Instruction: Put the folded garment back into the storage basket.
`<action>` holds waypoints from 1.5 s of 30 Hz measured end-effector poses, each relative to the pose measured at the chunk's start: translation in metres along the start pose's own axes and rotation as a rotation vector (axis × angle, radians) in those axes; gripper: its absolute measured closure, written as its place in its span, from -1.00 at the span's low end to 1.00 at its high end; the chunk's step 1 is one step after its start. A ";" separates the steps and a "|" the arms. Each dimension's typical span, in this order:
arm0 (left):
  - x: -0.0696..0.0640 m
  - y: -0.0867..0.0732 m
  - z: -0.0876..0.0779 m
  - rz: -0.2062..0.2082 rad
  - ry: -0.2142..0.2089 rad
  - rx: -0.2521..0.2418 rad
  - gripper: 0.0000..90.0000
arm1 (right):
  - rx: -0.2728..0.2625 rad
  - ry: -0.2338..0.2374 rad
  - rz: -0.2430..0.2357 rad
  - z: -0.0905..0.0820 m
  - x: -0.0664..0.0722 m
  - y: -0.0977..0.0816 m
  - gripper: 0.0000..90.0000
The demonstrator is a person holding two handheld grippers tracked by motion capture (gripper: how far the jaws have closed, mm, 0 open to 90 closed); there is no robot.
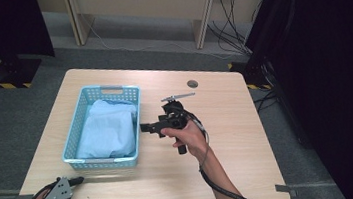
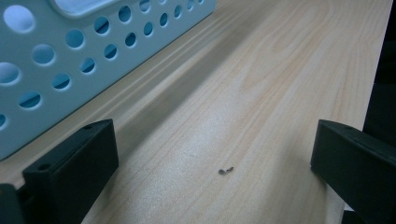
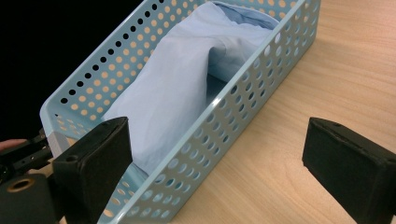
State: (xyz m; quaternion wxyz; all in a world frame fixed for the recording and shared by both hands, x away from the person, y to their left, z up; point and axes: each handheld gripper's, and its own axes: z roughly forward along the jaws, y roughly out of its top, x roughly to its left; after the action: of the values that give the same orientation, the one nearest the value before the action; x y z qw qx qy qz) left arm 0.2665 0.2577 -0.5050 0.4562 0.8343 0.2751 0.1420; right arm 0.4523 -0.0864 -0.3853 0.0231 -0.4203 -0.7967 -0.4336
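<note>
A light blue perforated basket (image 1: pixel 81 121) stands on the left half of the wooden table (image 1: pixel 229 138). A pale blue cloth (image 1: pixel 108 130) lies crumpled inside it. My right gripper (image 1: pixel 146 128) hovers just right of the basket, pointing at its side wall. In the right gripper view the right gripper (image 3: pixel 217 144) is open, with the basket (image 3: pixel 233 116) and the cloth (image 3: pixel 173 88) ahead of the jaws and nothing between them. At the near left corner of the table my left gripper (image 1: pixel 87 195) is open. The left gripper (image 2: pixel 215 149) has bare wood between its jaws, with the basket (image 2: pixel 70 56) off to their left.
A round cable hole (image 1: pixel 192 83) sits near the table's far edge. Tiny dark specks (image 2: pixel 226 171) lie on the wood. Beyond the table are a wooden desk (image 1: pixel 153 1) with hanging cables (image 1: pixel 228 23), and black curtains (image 1: pixel 331 61) at the right.
</note>
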 end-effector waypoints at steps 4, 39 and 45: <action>0.000 0.000 0.000 0.000 0.000 0.000 -1.00 | 0.004 -0.003 -0.004 -0.001 -0.001 -0.004 -0.80; 0.000 0.000 0.000 -0.003 0.005 0.001 -1.00 | 0.025 -0.020 -0.041 -0.011 -0.009 -0.036 -0.79; 0.000 0.000 0.000 -0.006 0.006 0.000 -1.00 | 0.024 -0.019 -0.043 -0.013 -0.013 -0.043 -0.78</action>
State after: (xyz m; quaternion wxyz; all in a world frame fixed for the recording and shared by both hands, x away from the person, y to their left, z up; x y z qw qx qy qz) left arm 0.2667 0.2576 -0.5050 0.4560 0.8329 0.2791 0.1430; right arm 0.4266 -0.1155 -0.4108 0.0114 -0.4070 -0.8109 -0.4203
